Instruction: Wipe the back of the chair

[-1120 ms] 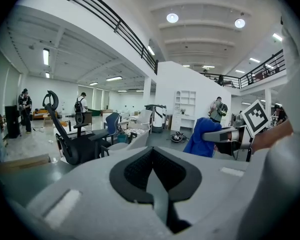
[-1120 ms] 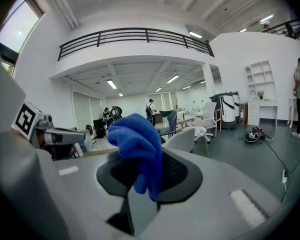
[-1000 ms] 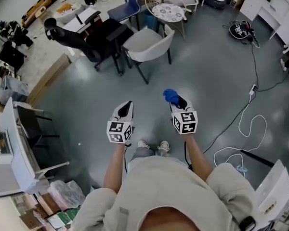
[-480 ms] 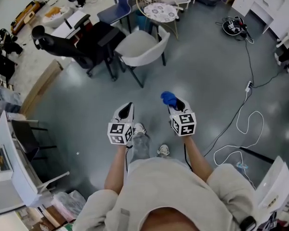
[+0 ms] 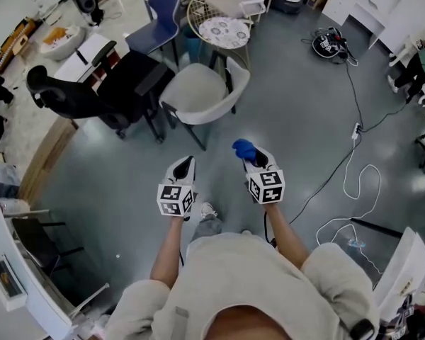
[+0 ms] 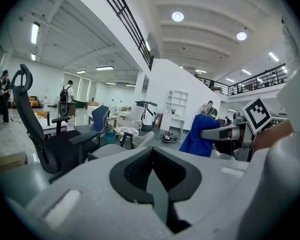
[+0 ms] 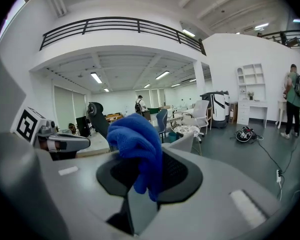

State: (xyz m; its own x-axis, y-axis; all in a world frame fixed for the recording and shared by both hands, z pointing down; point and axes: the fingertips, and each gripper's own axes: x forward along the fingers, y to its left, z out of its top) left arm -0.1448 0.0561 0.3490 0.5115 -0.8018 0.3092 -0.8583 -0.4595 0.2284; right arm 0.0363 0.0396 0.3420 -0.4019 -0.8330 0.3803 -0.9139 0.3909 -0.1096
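At 11 o'clock ahead of the person, the grey chair (image 5: 197,92) is standing well apart from both grippers. The right gripper (image 5: 252,159) is clamping a blue cloth (image 5: 244,149). The left gripper (image 5: 185,166) is keeping its jaws together, empty. Both are pointing toward 12 o'clock.

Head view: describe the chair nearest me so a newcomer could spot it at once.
Start at the round patterned table near the top of the head view. The pale chair stands just below it in the picture, right of the black office chair. Alone among its neighbours, it has a curved white shell back and light seat.
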